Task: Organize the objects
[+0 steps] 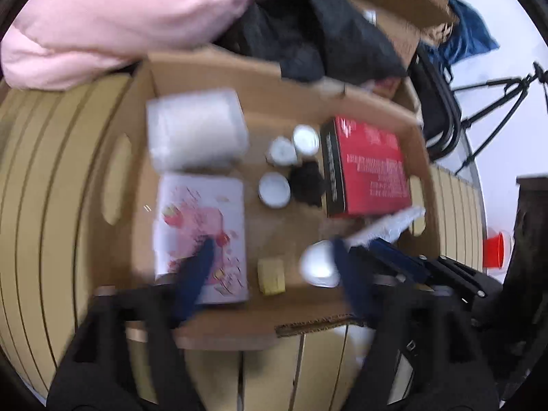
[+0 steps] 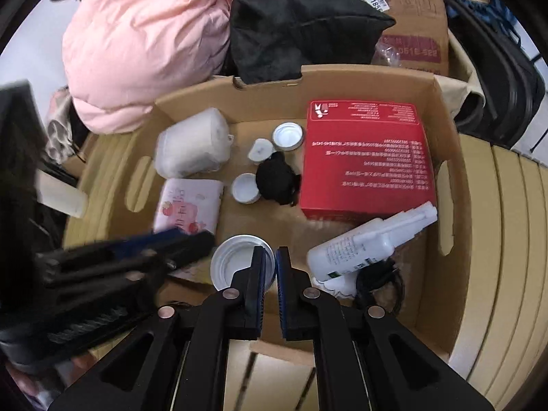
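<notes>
An open cardboard box (image 2: 441,130) holds a red carton (image 2: 366,157), a white wrapped roll (image 2: 193,144), a pink tissue pack (image 2: 188,205), several white jar lids (image 2: 287,135), a black cloth wad (image 2: 277,179) and a white spray bottle (image 2: 370,236). My right gripper (image 2: 270,257) is shut on the rim of a large white lid (image 2: 233,257) just above the box floor. My left gripper (image 1: 274,257) is open over the box's near side, above the tissue pack (image 1: 202,226) and a yellow block (image 1: 272,275). The held lid also shows in the left wrist view (image 1: 316,263).
A pink padded jacket (image 2: 147,51) and black fabric (image 2: 294,24) are piled behind the box. Another cardboard box (image 2: 411,17) stands at the back right. A slatted wooden surface (image 2: 507,239) lies under the box. A tripod (image 1: 496,102) and a red cup (image 1: 495,250) are at the right.
</notes>
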A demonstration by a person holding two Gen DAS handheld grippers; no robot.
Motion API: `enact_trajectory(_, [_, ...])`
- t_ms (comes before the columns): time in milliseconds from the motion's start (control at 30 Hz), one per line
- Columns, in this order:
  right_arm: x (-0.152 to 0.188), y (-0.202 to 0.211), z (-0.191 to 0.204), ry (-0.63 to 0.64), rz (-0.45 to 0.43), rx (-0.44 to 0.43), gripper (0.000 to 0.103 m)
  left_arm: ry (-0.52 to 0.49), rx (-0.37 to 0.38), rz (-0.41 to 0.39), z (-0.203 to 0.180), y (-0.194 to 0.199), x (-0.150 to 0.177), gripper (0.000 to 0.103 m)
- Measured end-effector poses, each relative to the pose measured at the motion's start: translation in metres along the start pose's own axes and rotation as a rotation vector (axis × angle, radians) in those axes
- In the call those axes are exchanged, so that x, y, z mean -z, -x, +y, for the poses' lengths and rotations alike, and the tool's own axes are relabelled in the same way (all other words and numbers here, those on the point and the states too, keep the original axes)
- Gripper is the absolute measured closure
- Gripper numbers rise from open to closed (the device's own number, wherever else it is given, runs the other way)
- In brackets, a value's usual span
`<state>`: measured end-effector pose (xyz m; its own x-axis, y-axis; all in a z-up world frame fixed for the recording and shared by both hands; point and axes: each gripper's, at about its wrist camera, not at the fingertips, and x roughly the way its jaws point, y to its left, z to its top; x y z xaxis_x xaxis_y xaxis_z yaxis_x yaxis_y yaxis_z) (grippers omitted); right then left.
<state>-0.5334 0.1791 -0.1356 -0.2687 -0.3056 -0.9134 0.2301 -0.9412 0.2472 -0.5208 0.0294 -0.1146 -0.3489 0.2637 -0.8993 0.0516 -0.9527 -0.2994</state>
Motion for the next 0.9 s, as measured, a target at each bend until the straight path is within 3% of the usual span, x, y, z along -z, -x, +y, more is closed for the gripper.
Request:
enact_trajectory(33, [0.0, 0.002, 0.001, 0.013, -0.011, 0.037, 0.078, -0.003, -0.008, -0.015, 0.001, 0.002, -0.003, 0.028])
enact_trajectory(67, [0.0, 0.004, -0.002, 0.012, -0.021, 0.044, 0.047, -0.01, -0.014, -0.027, 0.002, 0.009, -0.005, 0.028])
enact_trajectory(100, [0.0, 0.007, -0.003, 0.004, -0.037, 0.036, 0.007, -0.017, -0.011, -0.039, 0.002, 0.017, -0.005, 0.027])
enact_trajectory(133, [0.0, 0.01, -0.005, -0.002, -0.046, 0.025, 0.001, -0.02, -0.013, -0.049, 0.003, 0.024, -0.005, 0.025])
enact_trajectory(333, [0.006, 0.041, -0.006, -0.016, -0.091, 0.042, 0.0, -0.06, -0.076, -0.072, 0.004, 0.063, 0.013, 0.009])
enact_trajectory(533, [0.037, 0.089, -0.007, 0.014, -0.113, 0.085, 0.0, -0.128, -0.205, -0.115, 0.014, 0.111, 0.065, 0.008])
enact_trajectory(600, [0.054, 0.112, -0.009, 0.016, -0.127, 0.093, 0.0, -0.198, -0.244, -0.159, 0.01, 0.138, 0.091, 0.002])
enact_trajectory(700, [0.084, 0.144, -0.004, 0.041, -0.166, 0.128, 0.0, -0.266, -0.272, -0.225, 0.005, 0.174, 0.127, 0.0])
enact_trajectory(900, [0.163, 0.2, 0.029, 0.15, -0.283, 0.186, 0.0, -0.281, -0.287, -0.321, 0.009, 0.232, 0.208, 0.0])
